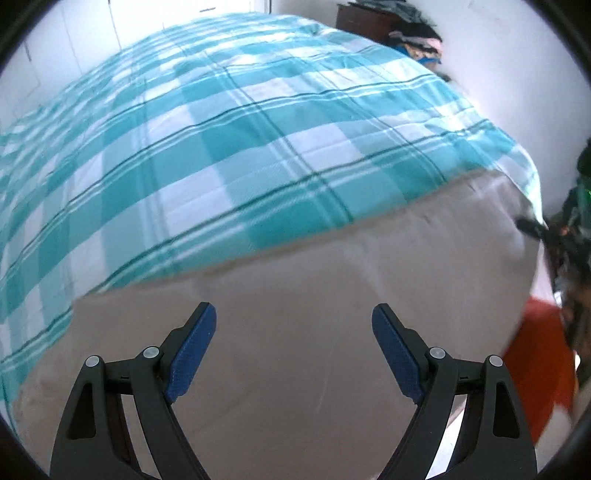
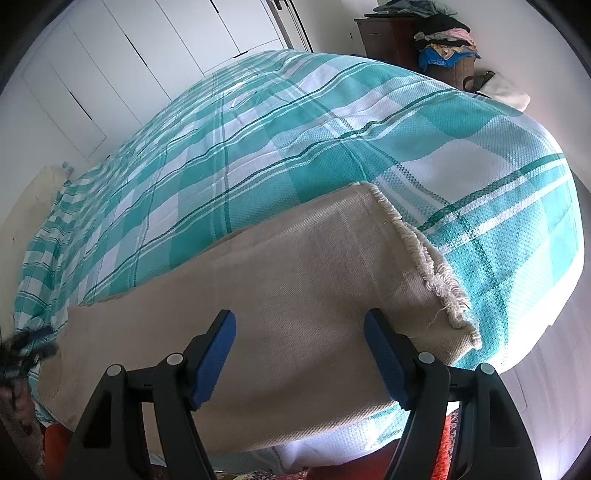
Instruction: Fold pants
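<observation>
Beige pants (image 2: 295,280) lie flat on the bed (image 2: 369,147); both the left claw (image 1: 293,347) and right claw (image 2: 299,358) hover released. Next, probably pinch the frayed hem (image 2: 436,273) and fold it across.

My left wrist camera looks forward, close over the pants (image 1: 295,295) at the bed's near edge. My right one, equally near, faces the same way above the frayed hem (image 2: 436,266). Both share the plaid bedspread (image 1: 229,155) and far dresser (image 2: 391,33).
</observation>
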### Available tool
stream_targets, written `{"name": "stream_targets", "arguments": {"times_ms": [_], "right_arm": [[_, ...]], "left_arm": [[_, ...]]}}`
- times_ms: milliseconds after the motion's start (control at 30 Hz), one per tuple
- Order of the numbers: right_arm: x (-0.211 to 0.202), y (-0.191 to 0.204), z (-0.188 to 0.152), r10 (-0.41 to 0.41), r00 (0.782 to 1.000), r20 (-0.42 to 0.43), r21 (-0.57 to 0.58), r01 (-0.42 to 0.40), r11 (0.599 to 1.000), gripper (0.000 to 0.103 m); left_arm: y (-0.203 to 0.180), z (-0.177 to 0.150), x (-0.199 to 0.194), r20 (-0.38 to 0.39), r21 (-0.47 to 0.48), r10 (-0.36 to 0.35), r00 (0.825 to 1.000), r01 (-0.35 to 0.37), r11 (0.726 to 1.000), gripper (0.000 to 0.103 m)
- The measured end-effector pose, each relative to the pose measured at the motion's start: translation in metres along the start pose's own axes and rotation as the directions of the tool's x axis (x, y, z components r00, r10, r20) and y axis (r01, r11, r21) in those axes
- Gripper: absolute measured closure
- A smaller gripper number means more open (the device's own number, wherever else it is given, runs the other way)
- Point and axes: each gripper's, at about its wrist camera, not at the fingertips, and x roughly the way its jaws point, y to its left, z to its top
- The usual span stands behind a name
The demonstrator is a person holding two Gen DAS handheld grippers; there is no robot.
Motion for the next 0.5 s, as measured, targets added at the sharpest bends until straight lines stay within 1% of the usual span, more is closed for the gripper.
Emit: {"name": "stream_targets", "arguments": {"times_ms": [100, 167, 200, 267, 300, 367, 400, 500], "right_arm": [[0.0, 0.001, 0.0, -0.007, 1.0, -0.001, -0.007, 0.007, 1.0, 0.031], [0.0, 0.002, 0.0, -0.009, 1.0, -0.002, -0.01, 0.009, 1.0, 0.031], [0.0, 0.002, 0.0, -0.01, 1.0, -0.002, -0.013, 0.01, 1.0, 0.031], [0.0, 0.002, 0.0, -0.01, 1.0, -0.003, -0.017, 0.01, 1.0, 0.031], [0.0, 0.002, 0.0, -0.009, 1.0, -0.003, -0.018, 0.009, 1.0, 0.031], [-0.001, 0.001, 0.0, -0.001, 1.0, 0.0, -0.013, 0.001, 1.0, 0.031], [-0.001, 0.0, -0.001, 0.004, 1.0, 0.004, -0.007, -0.004, 1.0, 0.031], [-0.006, -0.005, -0.001, 0.024, 0.999, 0.032, 0.019, -0.024, 1.0, 0.031]], "left_arm": [[-0.008, 0.016, 0.023, -0.024, -0.027, 0.027, 0.999, -0.028, 0.999, 0.016], [-0.019, 0.014, 0.038, -0.047, -0.004, 0.055, 0.997, -0.055, 0.998, 0.018], [-0.024, 0.011, 0.042, -0.058, 0.01, 0.059, 0.997, -0.058, 0.998, 0.018], [-0.041, -0.005, 0.044, -0.073, 0.062, 0.019, 0.997, -0.015, 0.998, 0.018], [-0.048, -0.013, 0.042, -0.073, 0.095, 0.018, 0.997, -0.011, 0.995, 0.018], [-0.061, -0.033, 0.039, -0.049, 0.161, 0.065, 0.997, -0.056, 0.985, 0.018], [-0.061, -0.039, 0.037, -0.043, 0.156, 0.068, 0.997, -0.06, 0.986, 0.018], [-0.054, -0.051, 0.029, -0.054, 0.054, 0.021, 0.998, -0.018, 0.998, 0.018]]}}
